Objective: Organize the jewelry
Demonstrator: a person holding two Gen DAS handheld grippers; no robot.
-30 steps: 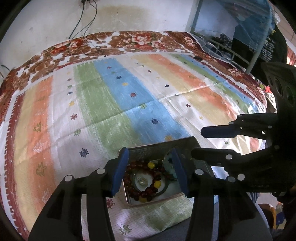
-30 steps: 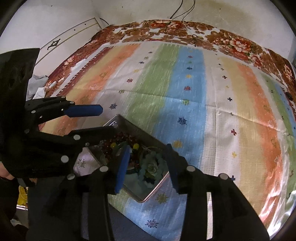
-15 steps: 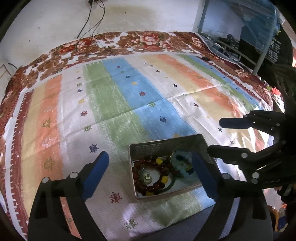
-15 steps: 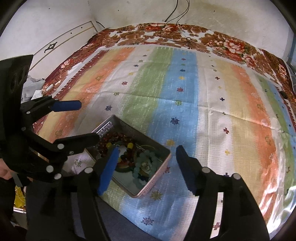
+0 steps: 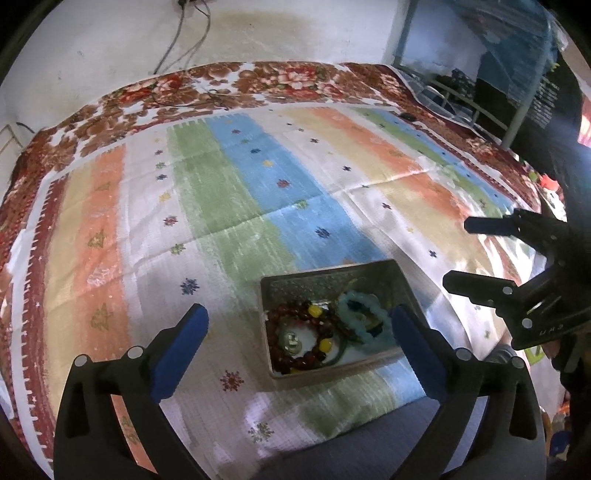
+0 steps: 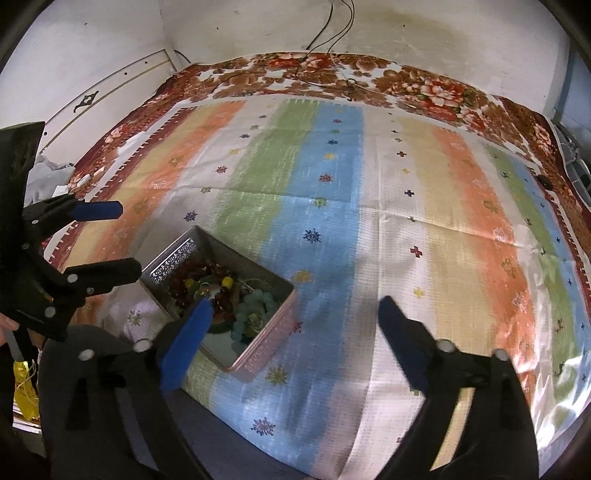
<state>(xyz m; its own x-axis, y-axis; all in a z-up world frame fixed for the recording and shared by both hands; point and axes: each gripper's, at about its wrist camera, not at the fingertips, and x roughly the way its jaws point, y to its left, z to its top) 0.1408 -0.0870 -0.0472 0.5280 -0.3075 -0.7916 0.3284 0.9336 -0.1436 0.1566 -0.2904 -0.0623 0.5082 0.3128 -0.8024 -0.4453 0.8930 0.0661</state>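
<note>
Both the left hand-held gripper [image 5: 298, 343] and the right hand-held gripper [image 6: 295, 328] are standing wide apart and empty, their jaws having just been opening since a second ago, while the tin [image 5: 280, 291] of bead bracelets [image 5: 295, 334] is sitting on the striped bedspread [image 5: 236, 192] near the bed's front edge, below a stained white wall [image 6: 406, 29].

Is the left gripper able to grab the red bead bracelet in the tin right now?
Probably yes. The left gripper, whose jaws have just been opening, stands wide with nothing between them, right above the open tin. The red bead bracelet lies uncovered on top, and the right gripper hangs off to the side.
</note>
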